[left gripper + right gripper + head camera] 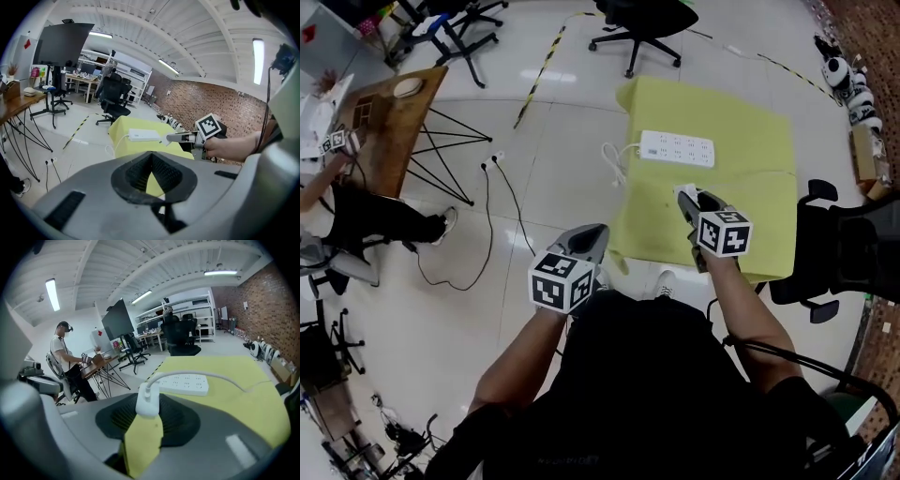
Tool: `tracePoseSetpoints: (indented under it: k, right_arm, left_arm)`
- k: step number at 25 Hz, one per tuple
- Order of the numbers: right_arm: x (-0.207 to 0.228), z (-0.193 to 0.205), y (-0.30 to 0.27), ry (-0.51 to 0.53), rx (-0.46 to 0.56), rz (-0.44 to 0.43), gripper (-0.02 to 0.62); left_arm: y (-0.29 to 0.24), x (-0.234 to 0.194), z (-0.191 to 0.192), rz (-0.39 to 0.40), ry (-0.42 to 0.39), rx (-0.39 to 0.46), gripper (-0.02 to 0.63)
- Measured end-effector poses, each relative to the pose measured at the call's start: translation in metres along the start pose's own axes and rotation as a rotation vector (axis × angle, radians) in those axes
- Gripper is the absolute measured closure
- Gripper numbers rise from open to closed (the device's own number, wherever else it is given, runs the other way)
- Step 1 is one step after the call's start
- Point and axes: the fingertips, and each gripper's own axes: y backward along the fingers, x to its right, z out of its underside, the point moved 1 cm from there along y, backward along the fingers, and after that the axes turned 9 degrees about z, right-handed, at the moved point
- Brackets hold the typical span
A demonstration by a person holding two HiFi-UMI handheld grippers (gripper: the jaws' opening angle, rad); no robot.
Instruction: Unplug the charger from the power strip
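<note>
The small white block-shaped charger (147, 401) is out of the long white power strip (185, 384) and clamped upright in the right tool (146, 420). Its white cable (220, 376) trails over the yellow cloth-covered desk (243, 404). The strip lies flat on that desk, a gap beyond the charger. The left tool (151, 164) hangs beside the desk over the pale floor (544, 159), its tips together on nothing.

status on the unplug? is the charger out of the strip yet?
Done: the charger is out of the power strip, which lies flat on the yellow table with no plug seen in it.
In hand: the right gripper clamps the charger, with its cable trailing to the right. The left gripper is shut on nothing, short of the table.
Left: probably just setting the charger down.
</note>
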Motion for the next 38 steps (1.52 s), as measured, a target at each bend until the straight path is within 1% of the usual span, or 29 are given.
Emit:
tracePoseSetpoints:
  k: [3,6,9,13,17,20,23,25,27,30,32,35,36,38]
  right_arm:
    - [-0.002,0.016,0.006,-0.012,-0.020,-0.004,0.457]
    - [-0.002,0.032,0.012,-0.047,-0.036,-0.007,0.457]
    - [0.003,0.045,0.014,-0.119,-0.043,-0.010,0.457]
    - [0.021,0.062,0.020,-0.231,-0.055,0.001,0.457]
    - [0.050,0.073,0.033,-0.303,-0.055,0.037,0.457]
    - [0.073,0.080,0.040,-0.332,-0.064,0.052,0.457]
    - [0.096,0.104,0.059,-0.374,-0.089,0.072,0.457]
    - [0.121,0.110,0.066,-0.434,-0.064,0.090,0.457]
    - [0.145,0.116,0.069,-0.521,-0.038,0.110,0.457]
    - [0.172,0.139,0.075,-0.667,-0.048,0.116,0.457]
    - [0.189,0.151,0.081,-0.738,-0.061,0.126,0.457]
    - [0.210,0.165,0.092,-0.775,-0.063,0.153,0.457]
    - [0.215,0.168,0.095,-0.784,-0.063,0.151,0.456]
    - [0.221,0.173,0.097,-0.807,-0.060,0.120,0.456]
  left_arm:
    - [-0.005,-0.001,0.000,0.015,-0.003,-0.008,0.601]
    - [-0.009,-0.002,0.001,0.030,-0.006,-0.016,0.601]
    - [-0.014,-0.003,-0.001,0.048,-0.014,-0.027,0.600]
    - [-0.021,-0.001,-0.001,0.069,-0.023,-0.040,0.601]
    - [-0.033,0.003,-0.002,0.089,-0.033,-0.057,0.601]
    - [-0.045,0.008,-0.006,0.108,-0.044,-0.077,0.601]
    - [-0.052,0.023,-0.001,0.127,-0.048,-0.104,0.601]
    - [-0.062,0.029,-0.010,0.128,-0.045,-0.085,0.601]
    - [-0.071,0.035,-0.018,0.130,-0.054,-0.071,0.601]
    - [-0.079,0.048,-0.017,0.134,-0.071,-0.088,0.600]
    - [-0.084,0.055,-0.016,0.129,-0.071,-0.096,0.600]
    - [-0.087,0.062,-0.012,0.119,-0.069,-0.108,0.600]
    - [-0.087,0.064,-0.010,0.115,-0.070,-0.114,0.600]
    - [-0.089,0.067,-0.005,0.105,-0.068,-0.125,0.600]
